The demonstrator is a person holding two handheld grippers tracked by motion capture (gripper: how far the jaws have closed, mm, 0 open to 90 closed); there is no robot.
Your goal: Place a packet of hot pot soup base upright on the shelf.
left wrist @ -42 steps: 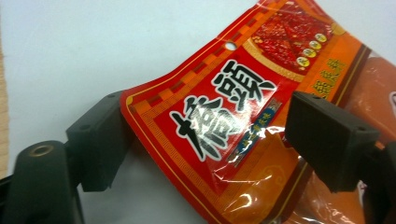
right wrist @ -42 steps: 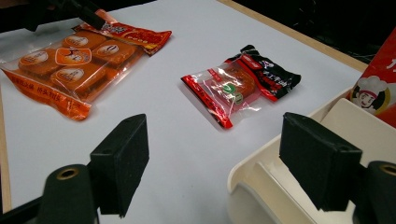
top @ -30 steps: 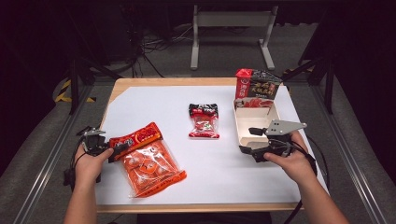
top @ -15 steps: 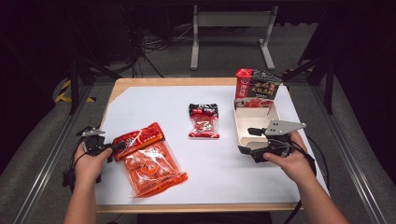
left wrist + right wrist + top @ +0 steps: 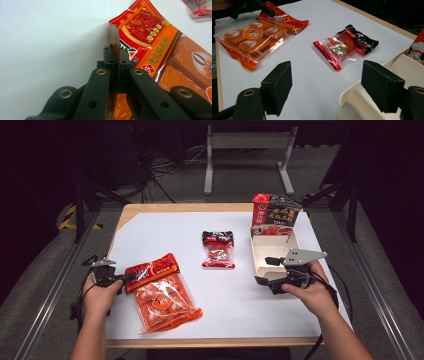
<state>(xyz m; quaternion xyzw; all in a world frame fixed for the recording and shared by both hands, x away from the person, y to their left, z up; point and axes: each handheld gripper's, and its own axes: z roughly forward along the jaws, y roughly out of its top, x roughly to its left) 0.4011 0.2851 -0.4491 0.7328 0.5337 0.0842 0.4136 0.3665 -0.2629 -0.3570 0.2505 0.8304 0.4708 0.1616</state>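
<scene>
An orange bag of snack cakes (image 5: 162, 297) lies at the front left of the white sheet. My left gripper (image 5: 127, 277) has just been closing and now stands shut on the bag's red printed top edge (image 5: 160, 50), with the film pinched between the pads (image 5: 115, 53). A small red-and-black packet (image 5: 218, 249) lies flat mid-table. My right gripper (image 5: 265, 271) is open at the near left corner of a white tray (image 5: 272, 252), with nothing between its pads (image 5: 329, 86). From the right gripper view I see the bag (image 5: 257, 32), the packet (image 5: 344, 46) and the tray's rim (image 5: 362, 87).
A red-and-black printed carton (image 5: 274, 212) stands upright at the tray's far end. The white sheet covers a wooden table whose edge (image 5: 210, 342) runs along the front. A metal stand (image 5: 247, 150) and cables sit on the dark floor behind.
The left gripper's jaws have come together on the orange bag's top edge. Both hands stay where they were, and the right gripper is unchanged.
</scene>
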